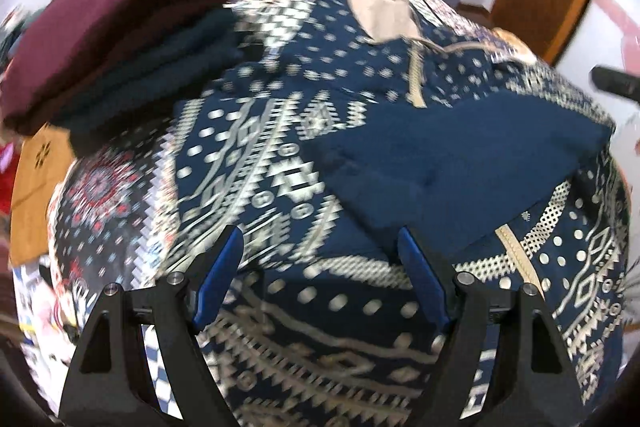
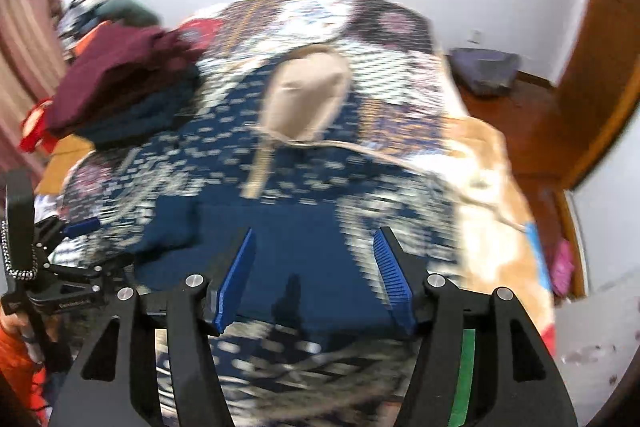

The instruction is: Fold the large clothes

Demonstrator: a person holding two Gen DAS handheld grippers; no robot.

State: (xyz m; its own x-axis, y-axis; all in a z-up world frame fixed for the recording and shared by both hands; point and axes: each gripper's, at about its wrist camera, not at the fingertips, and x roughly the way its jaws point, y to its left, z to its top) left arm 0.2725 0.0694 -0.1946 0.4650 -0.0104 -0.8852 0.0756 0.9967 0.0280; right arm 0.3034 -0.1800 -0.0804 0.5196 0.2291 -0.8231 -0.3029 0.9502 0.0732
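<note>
Patterned navy garment (image 1: 248,163) lies spread across the bed, its plain navy sleeve (image 1: 452,163) laid inward over the body, and I hold left gripper (image 1: 320,247) and right gripper (image 2: 316,251) above it, fingers apart and empty, probably to take the next fold.

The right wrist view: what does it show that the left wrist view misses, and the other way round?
Only the right wrist view shows the grey bin on the wooden floor, the pink curtain and the left gripper from outside. Only the left wrist view shows that gripper's open blue fingers up close. Both share the navy patterned garment with its folded plain navy panel and the stack of folded maroon and dark clothes. The right gripper hangs open.
</note>
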